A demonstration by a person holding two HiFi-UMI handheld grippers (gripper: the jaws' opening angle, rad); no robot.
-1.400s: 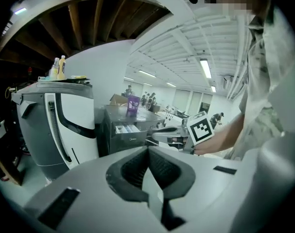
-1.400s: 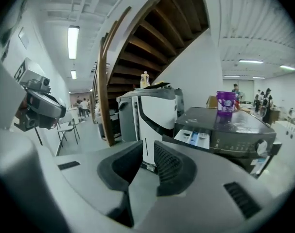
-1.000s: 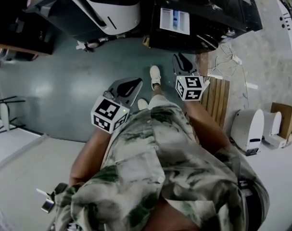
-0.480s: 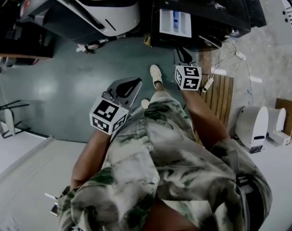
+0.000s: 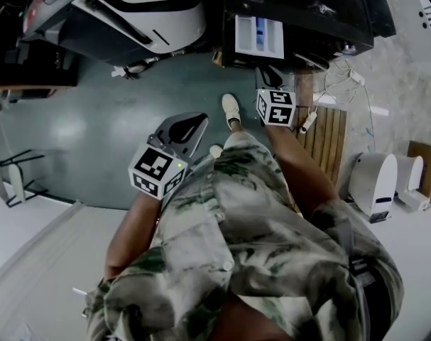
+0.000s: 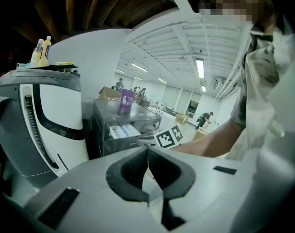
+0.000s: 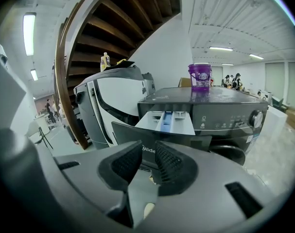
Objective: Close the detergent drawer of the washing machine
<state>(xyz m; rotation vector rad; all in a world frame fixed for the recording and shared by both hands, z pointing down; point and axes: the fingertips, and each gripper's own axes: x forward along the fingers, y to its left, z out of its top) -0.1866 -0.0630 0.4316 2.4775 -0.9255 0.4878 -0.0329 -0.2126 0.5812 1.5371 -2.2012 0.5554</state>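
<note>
Juts out of the washer (image 7: 220,111), not yet pushed: drawer (image 7: 166,122). Lined up before its front panel with right gripper (image 7: 148,155), jaws slightly apart and empty, probably for a shove. Held back low with left gripper (image 6: 147,153), jaws together, empty.

"Mide" on detergent drawer (image 7: 166,122) front
</note>
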